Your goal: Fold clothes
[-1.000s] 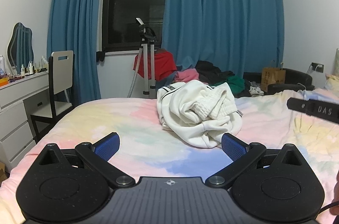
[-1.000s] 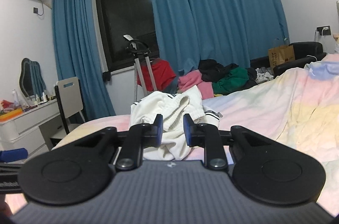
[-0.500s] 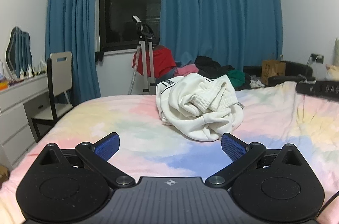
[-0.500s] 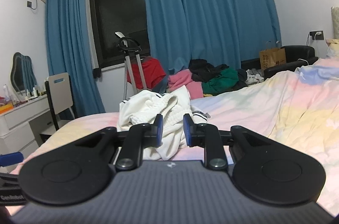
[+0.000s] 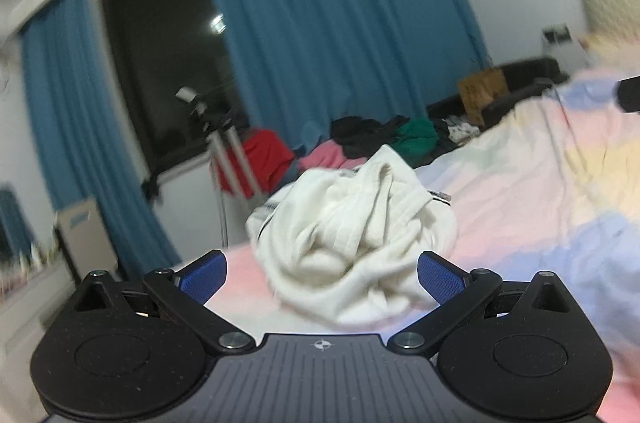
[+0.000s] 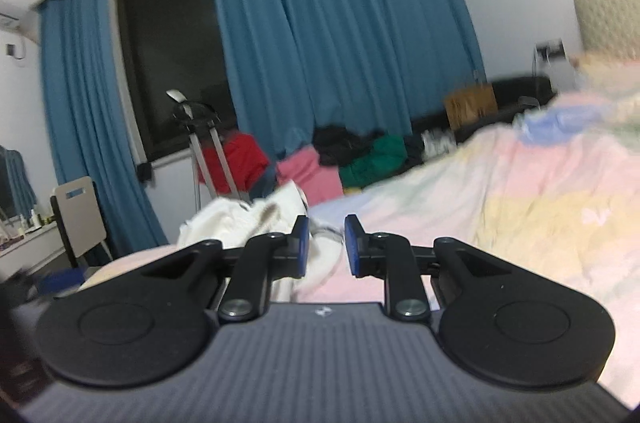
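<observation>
While both tools hover low over the bed (image 5: 520,191), nothing is gripped yet. White garment (image 5: 356,235), crumpled in a heap, ribbed cuffs and dark trim showing, lies on the pastel bedspread toward the foot of the bed. Left gripper (image 5: 322,273): fingers spread wide, empty, framing the near edge of the heap; whether they touch it I cannot tell. Right gripper (image 6: 324,243): fingers (image 6: 301,243) narrowed to a small gap, holding nothing; the white garment (image 6: 236,219) sits just beyond and to its left. Both views are blurred.

Step in hand, by my reading: the approach, before any unfolding. Next move calls for finding a real edge, a hem or waistband, in the bundle, pinching it on each side, then lifting and spreading the piece flat on the bed. The right gripper looks too narrow to take bunched cloth as it stands.

Behind: blue curtains (image 6: 320,43), pile of coloured clothes (image 6: 352,155), tripod (image 5: 224,143), chair (image 6: 78,215).
</observation>
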Tool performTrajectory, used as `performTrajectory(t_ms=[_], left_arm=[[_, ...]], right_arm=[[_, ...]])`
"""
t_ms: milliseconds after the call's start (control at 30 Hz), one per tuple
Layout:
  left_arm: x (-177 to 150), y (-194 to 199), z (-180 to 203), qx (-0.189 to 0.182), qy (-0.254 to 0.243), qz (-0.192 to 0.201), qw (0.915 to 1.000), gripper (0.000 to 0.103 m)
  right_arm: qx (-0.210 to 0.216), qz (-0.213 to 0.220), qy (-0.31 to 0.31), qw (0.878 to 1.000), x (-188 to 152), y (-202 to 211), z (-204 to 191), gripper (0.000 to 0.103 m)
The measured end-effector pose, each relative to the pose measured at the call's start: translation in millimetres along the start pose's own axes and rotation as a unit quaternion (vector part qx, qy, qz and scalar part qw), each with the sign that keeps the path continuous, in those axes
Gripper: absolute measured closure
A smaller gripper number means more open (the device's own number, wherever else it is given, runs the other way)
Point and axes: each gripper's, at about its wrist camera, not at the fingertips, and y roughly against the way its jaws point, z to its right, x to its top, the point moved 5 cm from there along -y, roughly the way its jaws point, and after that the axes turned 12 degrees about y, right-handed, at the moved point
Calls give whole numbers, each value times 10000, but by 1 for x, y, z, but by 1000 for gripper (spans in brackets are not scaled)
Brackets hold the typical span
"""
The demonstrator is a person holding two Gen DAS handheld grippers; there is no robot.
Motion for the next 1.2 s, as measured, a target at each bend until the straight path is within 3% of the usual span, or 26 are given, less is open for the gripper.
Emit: performTrajectory(t_ms=[300, 467, 500, 567, 633, 700, 733, 767, 967, 1200], left_arm=[[32, -164, 47, 243, -503, 4, 9984, 9], [47, -216, 55, 401, -455, 26, 9982, 14], [49, -224, 56, 440, -426, 21, 9981, 22], [54, -240, 57, 517, -366, 11, 9980, 28], [58, -256, 58, 595, -306, 1, 9978, 46], [63, -272, 59, 672, -246, -10, 9974, 76], [67, -276, 57, 711, -161, 46, 9973, 84], [74, -268, 47, 745, 84, 260, 9968, 93], [107, -206, -24, 721, 952, 704, 9904, 96], [106, -82, -129, 564, 1862, 810, 9775, 97]], right_arm=[[-46, -623, -72, 9980, -38, -59, 15, 81], [-48, -933, -201, 9954, -59, -95, 23, 81], [-56, -990, -236, 9948, -64, -100, 25, 81], [-77, -1080, -271, 9937, -73, -109, 26, 81], [-62, -1157, -269, 9929, -80, -116, 26, 81], [-33, -1205, -254, 9924, -86, -120, 24, 81], [-27, -1215, -250, 9923, -88, -122, 23, 81], [-25, -1212, -253, 9923, -88, -123, 22, 81], [62, -1033, -180, 9945, -84, -120, 11, 81], [218, -495, 99, 9985, -61, -94, -9, 81]])
